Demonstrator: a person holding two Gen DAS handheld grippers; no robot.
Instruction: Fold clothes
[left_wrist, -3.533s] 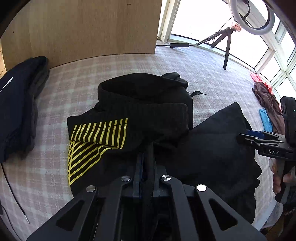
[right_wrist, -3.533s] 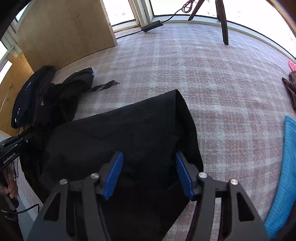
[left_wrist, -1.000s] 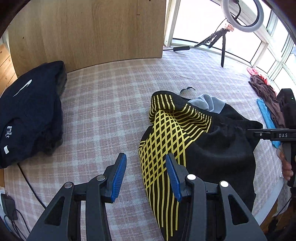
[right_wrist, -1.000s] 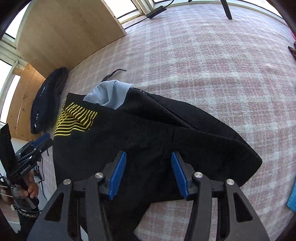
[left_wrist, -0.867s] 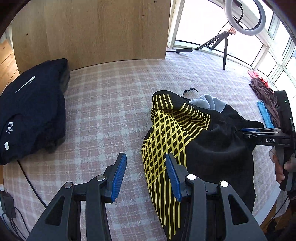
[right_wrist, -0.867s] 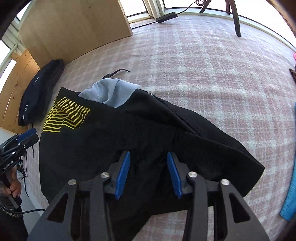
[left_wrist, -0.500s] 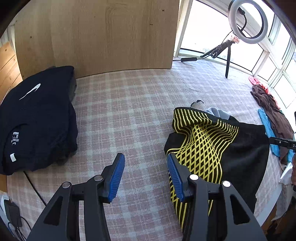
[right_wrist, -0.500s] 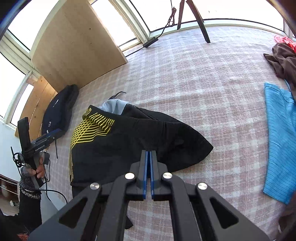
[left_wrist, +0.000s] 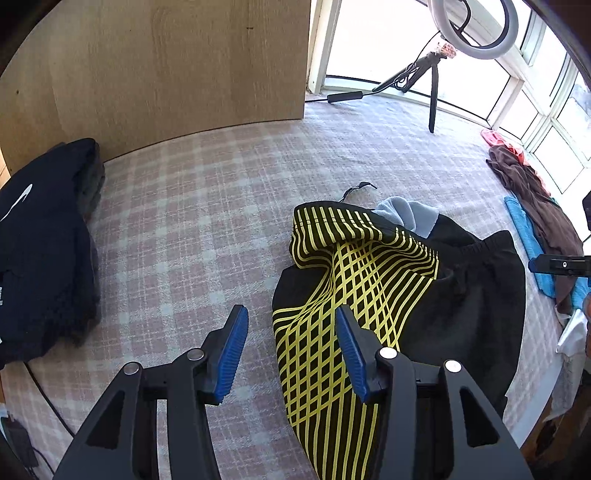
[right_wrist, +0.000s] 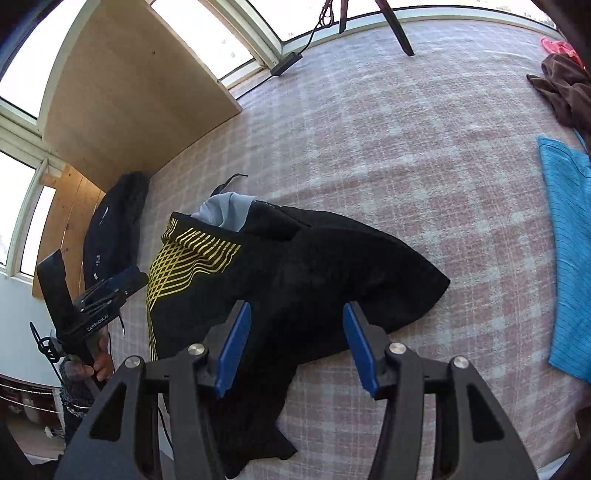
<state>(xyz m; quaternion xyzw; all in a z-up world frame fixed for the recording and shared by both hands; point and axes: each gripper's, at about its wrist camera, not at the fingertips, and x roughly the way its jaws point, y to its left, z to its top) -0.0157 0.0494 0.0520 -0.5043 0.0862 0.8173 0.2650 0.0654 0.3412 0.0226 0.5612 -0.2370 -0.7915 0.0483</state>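
Presently: black hoodie with yellow lattice print, lying rumpled on the plaid-covered bed, long axis running from near edge toward the grey-lined hood. Left gripper: jaws wide, empty, over its printed left margin. Right gripper: jaws wide, empty, above the plain black side; both equally near.

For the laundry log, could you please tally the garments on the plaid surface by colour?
Black with yellow lines: 1, the hoodie
Dark navy: 1, the folded top
Brown: 1, the crumpled garment
Blue: 1, the flat cloth
Pink-red: 1, the small item
Total: 5
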